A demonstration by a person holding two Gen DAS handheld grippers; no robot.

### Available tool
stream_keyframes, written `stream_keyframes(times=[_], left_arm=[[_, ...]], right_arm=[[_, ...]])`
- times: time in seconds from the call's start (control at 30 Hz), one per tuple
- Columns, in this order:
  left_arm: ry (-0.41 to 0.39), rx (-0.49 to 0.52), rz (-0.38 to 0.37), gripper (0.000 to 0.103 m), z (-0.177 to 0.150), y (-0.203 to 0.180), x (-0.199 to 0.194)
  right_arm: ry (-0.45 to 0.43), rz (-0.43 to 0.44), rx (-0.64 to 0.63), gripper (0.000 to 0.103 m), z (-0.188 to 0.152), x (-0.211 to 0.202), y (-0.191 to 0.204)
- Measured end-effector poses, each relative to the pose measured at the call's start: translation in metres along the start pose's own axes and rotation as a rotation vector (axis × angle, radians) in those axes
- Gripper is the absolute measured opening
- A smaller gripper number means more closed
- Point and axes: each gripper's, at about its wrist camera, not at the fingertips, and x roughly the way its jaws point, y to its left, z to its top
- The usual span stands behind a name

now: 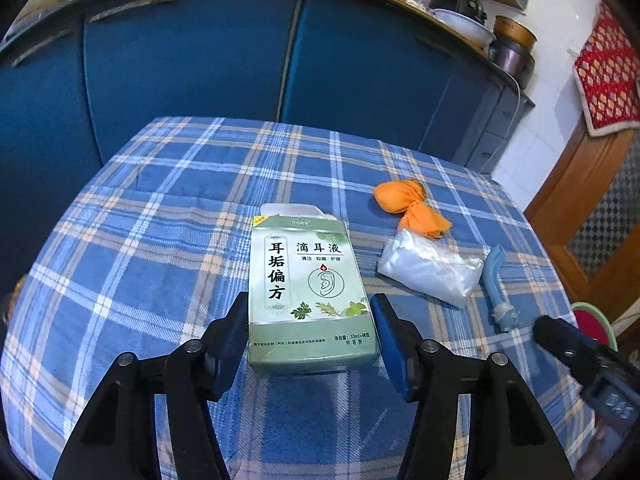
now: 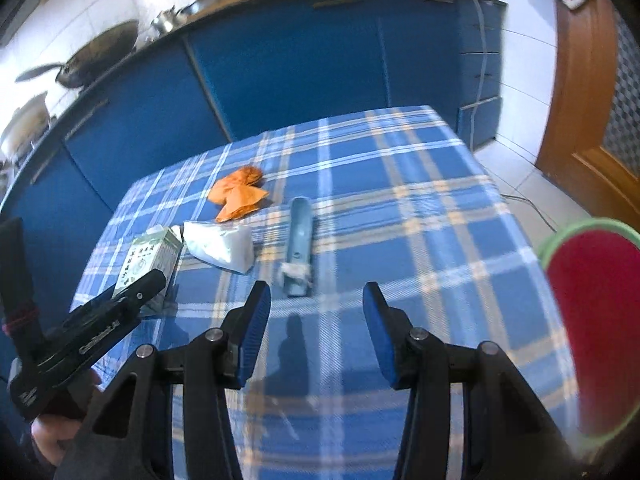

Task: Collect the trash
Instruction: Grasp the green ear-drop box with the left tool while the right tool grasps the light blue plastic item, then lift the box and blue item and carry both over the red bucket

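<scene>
Box sat right between the left gripper jaws, flat on the checked surface, its long axis running straight away from the camera, near end already inside the gap. Jaws were apart w/ a sliver of cloth showing each side of the carton; they looked not yet pressed on it, though the left pad sat v. close to its edge. Left was the nearer tool for this piece; judged next step: close across the short width & lift. Right gripper hovered empty over bare cloth, jaws apart, nothing between them; the blue plastic strip lay just ahead & slightly left of its gap, long axis also pointing away, white scrap stuck at the near end. Beyond, a clear crumpled plastic bag lay between box & strip, then an orange wrapper farther back. Red bin w/ green rim stood off the surface's right side, prob. the drop point. Box print readable: 耳垢偏方, 滴耳液, 清洁 抑菌 护理, an ear icon, and "10ml" near the bottom; smaller lines too blurred. Blue cabinets closed the background.
</scene>
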Motion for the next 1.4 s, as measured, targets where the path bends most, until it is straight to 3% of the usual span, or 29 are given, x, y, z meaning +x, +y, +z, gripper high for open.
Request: stream_keyframes(times=[0.47, 0.67, 0.77, 1.07, 1.4], left_arm=[[0.006, -0.022, -0.01, 0.06, 0.001, 0.005, 0.002], [0.006, -0.022, -0.01, 0.06, 0.001, 0.005, 0.002], [0.006, -0.023, -0.01, 0.06, 0.0, 0.005, 0.002], [0.006, -0.025, -0.011, 0.06, 0.0, 0.006, 0.001], [-0.016, -0.02, -0.03, 0.06, -0.001, 0.004, -0.004]], right_arm=[[0.054, -0.026, -0.056, 0.049, 0.005, 0.038, 0.017], [0.042, -0.064, -0.082, 0.036, 0.006, 0.042, 0.021], [0.033, -0.093, -0.105, 0.024, 0.006, 0.043, 0.023], [0.031, -0.081, -0.1, 0.022, 0.004, 0.04, 0.022], [-0.019, -0.056, -0.052, 0.022, -0.003, 0.002, 0.012]])
